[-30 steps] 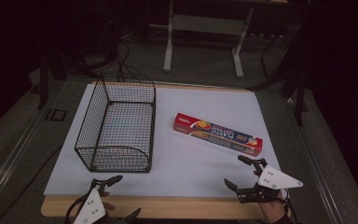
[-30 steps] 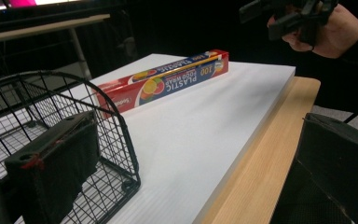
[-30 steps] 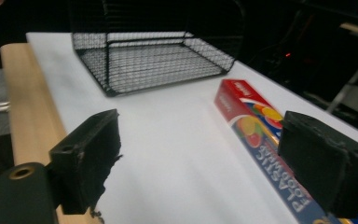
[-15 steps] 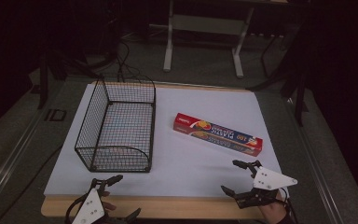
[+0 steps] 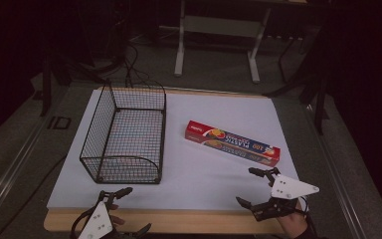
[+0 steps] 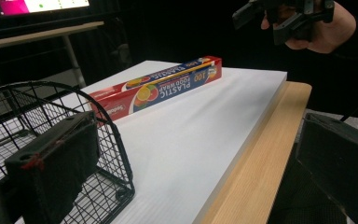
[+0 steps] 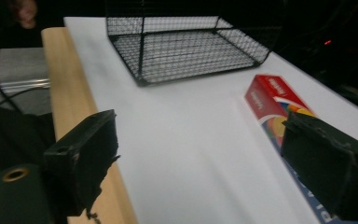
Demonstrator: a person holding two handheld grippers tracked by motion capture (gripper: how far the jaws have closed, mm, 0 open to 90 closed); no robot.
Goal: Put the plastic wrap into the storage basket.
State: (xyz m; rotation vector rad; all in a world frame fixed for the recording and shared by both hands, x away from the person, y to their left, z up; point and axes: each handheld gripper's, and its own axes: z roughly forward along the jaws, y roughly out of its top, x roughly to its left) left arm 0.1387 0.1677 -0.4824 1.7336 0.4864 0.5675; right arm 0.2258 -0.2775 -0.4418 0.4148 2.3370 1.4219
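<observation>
A red box of plastic food wrap lies slantwise on the white board, right of a black wire basket with nothing in it. My right gripper hovers at the near right, just short of the box's right end. It is open, its jaws have just been opening wider, and nothing is between them. In the right gripper view the box lies ahead by the right jaw and the basket farther off. My left gripper stands open at the near edge below the basket. Its own view shows the box and the basket's corner.
The white board rests on a wooden table whose edge shows along the front. A metal stand and cables sit on the dark floor behind. In the left gripper view a hand holds the other gripper at the upper right.
My right gripper has shifted slightly at the near right and its jaws stand a little wider. The left gripper, the box and the basket have not moved.
</observation>
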